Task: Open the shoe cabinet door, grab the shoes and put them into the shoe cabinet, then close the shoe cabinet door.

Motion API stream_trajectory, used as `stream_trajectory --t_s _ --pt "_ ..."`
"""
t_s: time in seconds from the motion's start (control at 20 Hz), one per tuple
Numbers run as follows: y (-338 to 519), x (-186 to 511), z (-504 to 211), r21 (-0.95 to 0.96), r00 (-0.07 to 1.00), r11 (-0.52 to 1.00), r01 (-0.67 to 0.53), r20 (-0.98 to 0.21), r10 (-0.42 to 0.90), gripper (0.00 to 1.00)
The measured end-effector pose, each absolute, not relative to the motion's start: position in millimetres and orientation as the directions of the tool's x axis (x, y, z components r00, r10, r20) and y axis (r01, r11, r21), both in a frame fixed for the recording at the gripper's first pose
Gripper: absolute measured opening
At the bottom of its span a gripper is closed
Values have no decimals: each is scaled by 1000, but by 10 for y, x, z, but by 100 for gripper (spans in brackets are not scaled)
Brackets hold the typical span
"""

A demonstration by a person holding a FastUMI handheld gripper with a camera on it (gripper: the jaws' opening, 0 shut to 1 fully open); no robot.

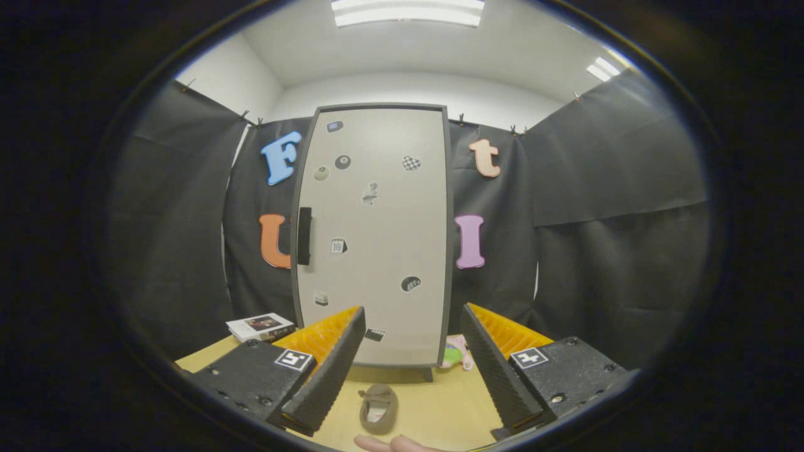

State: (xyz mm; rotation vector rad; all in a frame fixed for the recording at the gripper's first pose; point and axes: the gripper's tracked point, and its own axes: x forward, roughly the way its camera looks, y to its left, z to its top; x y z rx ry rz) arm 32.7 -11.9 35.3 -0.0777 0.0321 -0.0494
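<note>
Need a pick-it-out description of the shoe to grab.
Start at the tall pale cabinet, door shut, standing on the wooden table. The shoe lies on the table before it, between the open gripper fingers. It is small, brown and slipper-like, unlike the pink-and-green item beside the cabinet's foot.

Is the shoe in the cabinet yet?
Not yet. Nothing looks done: the cabinet door is shut. The hand-held gripper is open and holds nothing, with the small shoe on the table between its fingers. Still left: open the door, put the shoe inside, close it.
</note>
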Motion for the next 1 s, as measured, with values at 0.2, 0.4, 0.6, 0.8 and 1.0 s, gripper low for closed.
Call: stream_trajectory --t_s 0.2,0.4,0.6,0.8,1.0 --pt "-1 650 469 -46 997 999 17 -70 -20 100" --pt "351 1058 655 31 992 998 -57 -108 60 99" --pt "804 1500 971 19 990 993 -120 -67 122 99" --pt "1365 1990 1045 25 979 982 -189 -69 190 99" --pt "1815 2468 1007 -7 969 972 -236 -73 235 99"
